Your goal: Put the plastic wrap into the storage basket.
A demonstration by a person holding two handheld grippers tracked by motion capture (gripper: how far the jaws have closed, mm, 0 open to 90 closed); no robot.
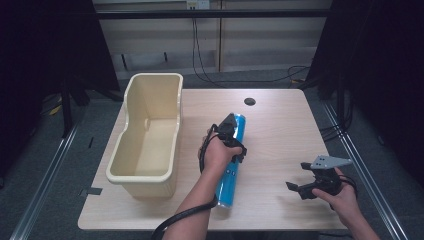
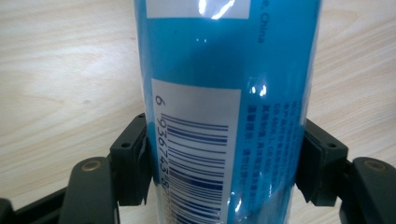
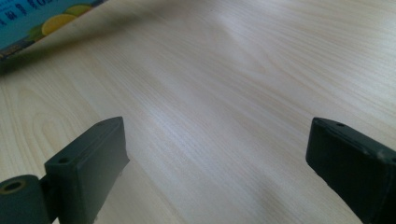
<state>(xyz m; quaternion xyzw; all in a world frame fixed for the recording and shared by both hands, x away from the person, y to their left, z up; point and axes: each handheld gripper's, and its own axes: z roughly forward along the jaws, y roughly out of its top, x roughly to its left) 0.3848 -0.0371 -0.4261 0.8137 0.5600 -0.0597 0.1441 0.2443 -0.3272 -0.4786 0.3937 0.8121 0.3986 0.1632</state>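
Two tools | left tool (image 2: 224, 163) pinching blue tube (image 2: 229, 93) | right tool (image 3: 219, 158) spread | wooden table (image 1: 280, 130), grey carpet (image 1: 90, 120)

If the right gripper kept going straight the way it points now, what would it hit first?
Probably the bare table. In the right gripper view the open right gripper looks along and down at the wood, with nothing between its jaws. The blue tube lies off to one side, likely outside that line, though depth is unclear.

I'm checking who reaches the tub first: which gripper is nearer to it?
Left. The left gripper clamps the blue tube just right of the tub; the right gripper hangs open near the table's right edge.
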